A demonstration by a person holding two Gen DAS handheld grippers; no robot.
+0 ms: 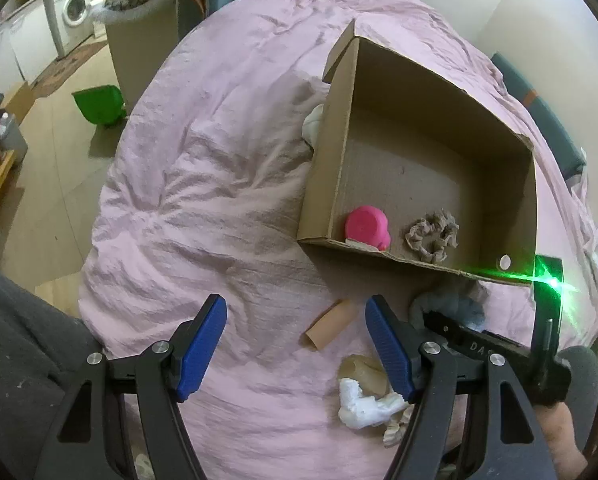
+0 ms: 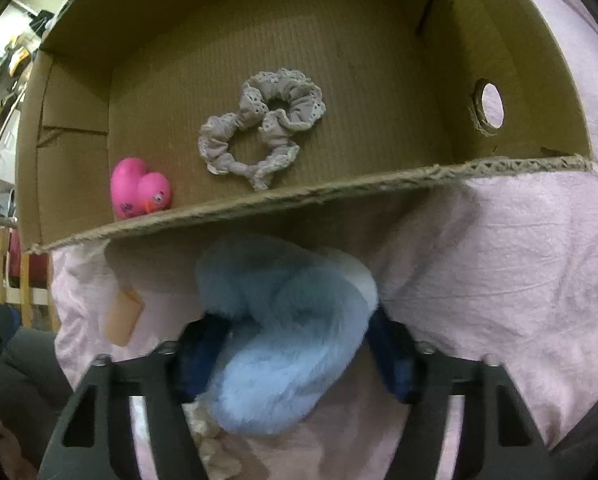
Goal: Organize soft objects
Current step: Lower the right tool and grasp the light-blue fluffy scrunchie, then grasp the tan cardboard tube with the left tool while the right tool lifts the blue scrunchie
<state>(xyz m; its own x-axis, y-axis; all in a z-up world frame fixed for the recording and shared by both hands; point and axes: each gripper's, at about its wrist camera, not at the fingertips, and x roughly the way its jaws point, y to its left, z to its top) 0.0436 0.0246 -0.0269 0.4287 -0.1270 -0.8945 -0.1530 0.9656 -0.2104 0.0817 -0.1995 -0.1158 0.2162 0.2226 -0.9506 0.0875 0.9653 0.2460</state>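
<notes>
A cardboard box (image 1: pixel 495 120) lies on a pink bedspread (image 1: pixel 219 160) and holds a pink rubber duck (image 1: pixel 367 226) and a beige lace scrunchie (image 1: pixel 431 238). My left gripper (image 1: pixel 295 344) is open and empty above the bedspread, near a tan tube (image 1: pixel 331 324) and a white soft piece (image 1: pixel 363 402). My right gripper (image 2: pixel 295 348) is shut on a fluffy blue soft object (image 2: pixel 287 332) just in front of the box's near wall (image 2: pixel 339 196). The duck (image 2: pixel 139 194) and scrunchie (image 2: pixel 259 128) show inside the box. The right gripper (image 1: pixel 499 348) also shows at the left view's right side.
A white soft item (image 1: pixel 313 122) lies against the box's left wall. A green bag (image 1: pixel 99 104) sits on the floor left of the bed, with a washing machine (image 1: pixel 73 12) beyond. A cream ruffled item (image 2: pixel 211 448) lies under the right gripper.
</notes>
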